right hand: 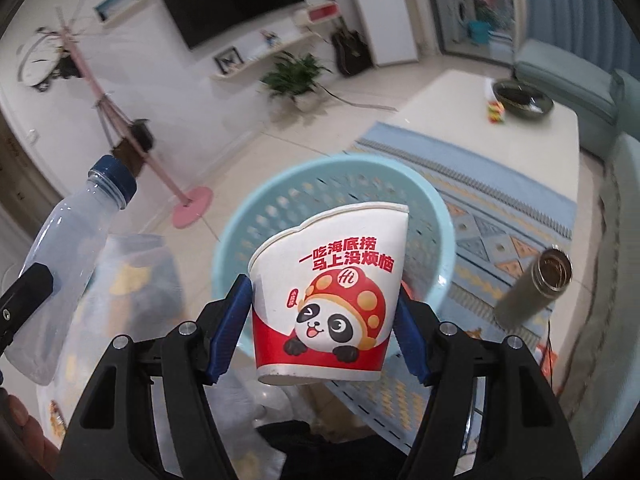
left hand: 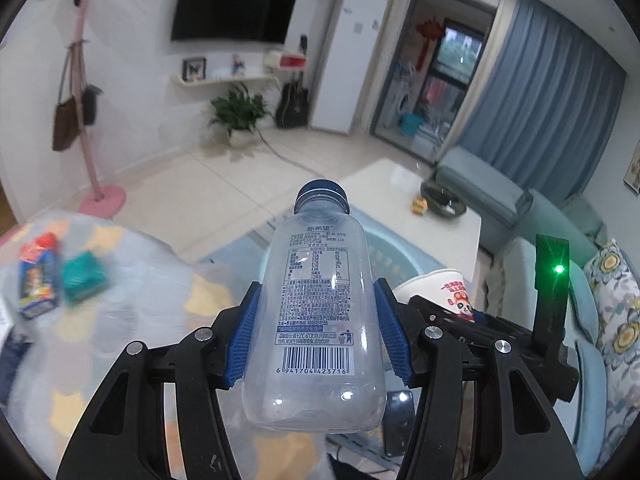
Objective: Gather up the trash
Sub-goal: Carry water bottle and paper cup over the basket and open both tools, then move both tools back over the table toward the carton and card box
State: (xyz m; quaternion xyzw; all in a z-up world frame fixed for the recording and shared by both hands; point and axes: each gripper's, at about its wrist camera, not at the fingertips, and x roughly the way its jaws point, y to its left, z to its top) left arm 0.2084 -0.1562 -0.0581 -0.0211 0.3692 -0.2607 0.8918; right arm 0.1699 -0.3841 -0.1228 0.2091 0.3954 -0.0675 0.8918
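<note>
My left gripper (left hand: 318,332) is shut on an empty clear plastic bottle (left hand: 316,320) with a blue cap, held up in the air. The bottle also shows at the left of the right wrist view (right hand: 68,248). My right gripper (right hand: 322,328) is shut on a white and red paper cup (right hand: 324,300) with a panda print, held above a light blue perforated basket (right hand: 436,216) on the floor. The cup also shows in the left wrist view (left hand: 444,288), to the right of the bottle, with the basket (left hand: 384,252) behind.
A round table with a patterned cloth (left hand: 120,300) holds a blue carton (left hand: 38,280) and a green packet (left hand: 84,276). A metal flask (right hand: 536,288) stands at the right. A white coffee table (right hand: 460,120) carries a dark bowl (right hand: 522,98). A sofa (left hand: 592,300) is at the right.
</note>
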